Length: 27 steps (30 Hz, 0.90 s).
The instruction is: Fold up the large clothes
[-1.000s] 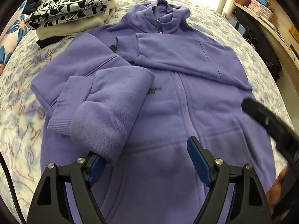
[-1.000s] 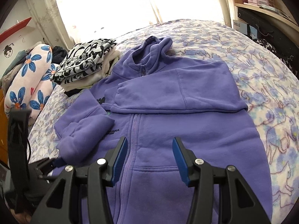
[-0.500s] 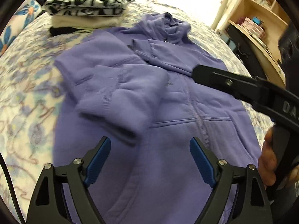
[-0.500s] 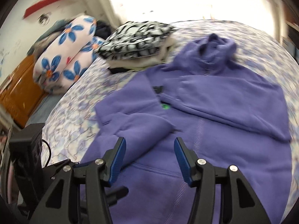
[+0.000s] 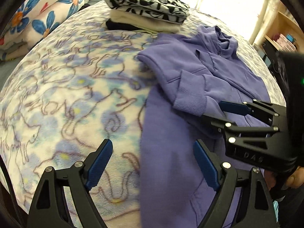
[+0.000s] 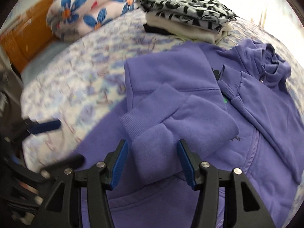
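Observation:
A purple zip hoodie (image 5: 190, 79) lies face up on the bed with both sleeves folded across its chest. In the left wrist view my left gripper (image 5: 152, 152) stands open over the hoodie's left side edge, one finger above the blanket and one above the purple body, with nothing gripped. In the right wrist view my right gripper (image 6: 153, 152) is open just over the doubled-up sleeve (image 6: 176, 117), whose fold shows between the blue pads untouched. The right gripper (image 5: 220, 114) also shows in the left wrist view, and a blue finger of the left gripper (image 6: 45, 126) in the right wrist view.
A stack of folded clothes (image 5: 148, 9) topped by a black-and-white print sits at the head of the bed (image 6: 190, 9). Flowered pillows (image 6: 85, 15) lie behind to the left. The patterned blanket (image 5: 66, 95) covers the bed. Wooden shelves (image 5: 285, 38) stand at the right, an orange cabinet (image 6: 24, 41) at the left.
Both grippers have swung left across the hoodie. The left one now hangs over the garment's left edge and the blanket. The right one has rolled and moved over the folded sleeve.

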### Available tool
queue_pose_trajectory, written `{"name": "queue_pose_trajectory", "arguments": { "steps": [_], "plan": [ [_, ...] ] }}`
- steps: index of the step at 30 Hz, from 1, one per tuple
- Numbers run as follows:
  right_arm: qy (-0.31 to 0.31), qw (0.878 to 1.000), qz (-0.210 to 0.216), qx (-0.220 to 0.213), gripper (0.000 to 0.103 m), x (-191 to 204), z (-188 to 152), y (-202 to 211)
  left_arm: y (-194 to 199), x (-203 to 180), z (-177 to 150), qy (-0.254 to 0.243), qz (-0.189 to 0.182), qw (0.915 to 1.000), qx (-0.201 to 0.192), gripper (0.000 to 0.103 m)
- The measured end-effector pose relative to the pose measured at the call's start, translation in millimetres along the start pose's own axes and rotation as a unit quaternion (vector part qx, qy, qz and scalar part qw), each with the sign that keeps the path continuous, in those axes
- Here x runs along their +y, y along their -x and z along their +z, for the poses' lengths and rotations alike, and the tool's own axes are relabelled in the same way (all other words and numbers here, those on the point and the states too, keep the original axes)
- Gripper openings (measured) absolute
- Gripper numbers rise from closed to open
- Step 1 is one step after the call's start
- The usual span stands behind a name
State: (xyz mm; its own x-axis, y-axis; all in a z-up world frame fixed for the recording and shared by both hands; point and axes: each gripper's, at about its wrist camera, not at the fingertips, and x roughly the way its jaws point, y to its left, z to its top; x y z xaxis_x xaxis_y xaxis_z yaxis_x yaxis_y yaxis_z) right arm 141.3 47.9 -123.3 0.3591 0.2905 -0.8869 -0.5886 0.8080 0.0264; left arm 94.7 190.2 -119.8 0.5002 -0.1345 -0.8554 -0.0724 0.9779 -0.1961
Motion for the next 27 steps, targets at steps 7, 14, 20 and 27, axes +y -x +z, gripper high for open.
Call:
{"name": "queue_pose_trajectory", "arguments": {
  "steps": [7,14,20,27],
  "plan": [
    [-0.009,0.999,-0.035,-0.027,0.008,-15.5,10.3,15.7,-0.6,-5.1,-0.2,-0.002,-0.016,0.9998,-0.007,0.085],
    [-0.047,0.963,-0.082,-0.254,0.007,-75.1,53.3,133.0,3.8,-25.2,6.2,-0.011,-0.035,0.999,-0.026,0.085],
    [-0.257,0.918,-0.178,-0.241,0.062,-194.1,8.2,132.1,0.6,-42.0,8.0,-0.03,-0.038,0.9985,-0.026,0.085],
    [-0.417,0.899,-0.08,-0.103,0.076,-276.5,-86.1,73.4,-10.0,-51.5,29.5,-0.064,-0.034,0.9972,-0.018,0.085]
  ]
}}
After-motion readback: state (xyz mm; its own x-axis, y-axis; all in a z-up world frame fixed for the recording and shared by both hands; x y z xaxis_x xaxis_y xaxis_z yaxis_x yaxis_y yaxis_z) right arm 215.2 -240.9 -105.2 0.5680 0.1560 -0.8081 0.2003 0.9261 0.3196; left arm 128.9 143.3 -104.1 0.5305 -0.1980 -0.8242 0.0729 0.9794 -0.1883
